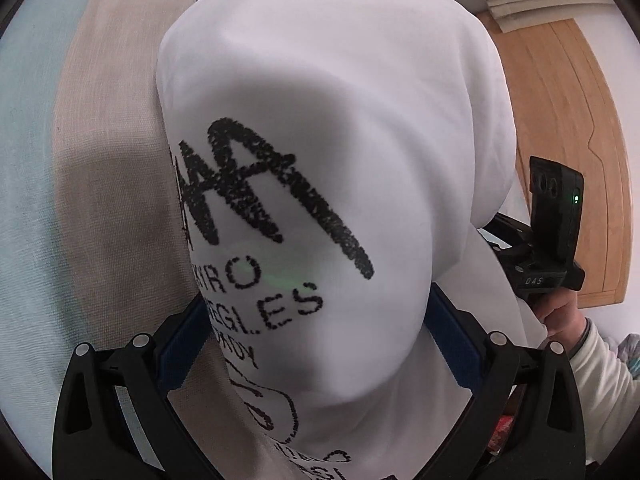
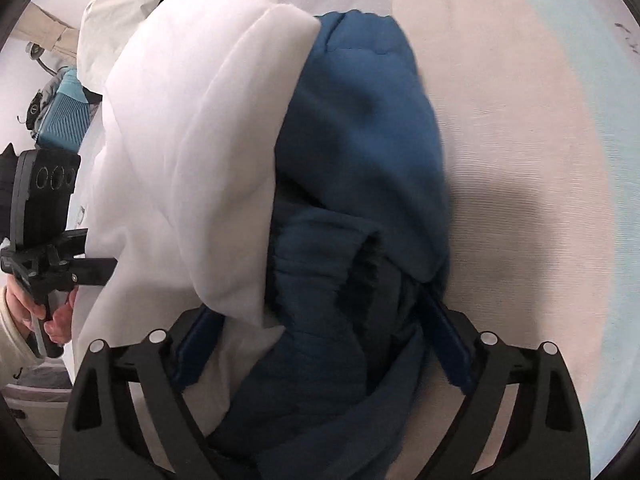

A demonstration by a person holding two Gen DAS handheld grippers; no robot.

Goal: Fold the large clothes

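Note:
A white garment with black printed lettering (image 1: 312, 168) hangs bunched between the blue pads of my left gripper (image 1: 316, 344), which is shut on it. The same garment shows in the right wrist view as white cloth (image 2: 188, 152) joined to a blue part with a ribbed cuff (image 2: 360, 168). My right gripper (image 2: 320, 356) is shut on this blue and white cloth. Both hold the garment lifted above the bed. The fingertips are hidden by cloth. The right gripper's body (image 1: 552, 232) shows in the left view, and the left gripper's body (image 2: 44, 224) in the right view.
A beige and pale blue bed sheet (image 1: 100, 152) (image 2: 540, 160) lies under the garment. A wooden headboard (image 1: 568, 128) stands at the right. A teal item (image 2: 66, 120) and other clothes lie at the far left.

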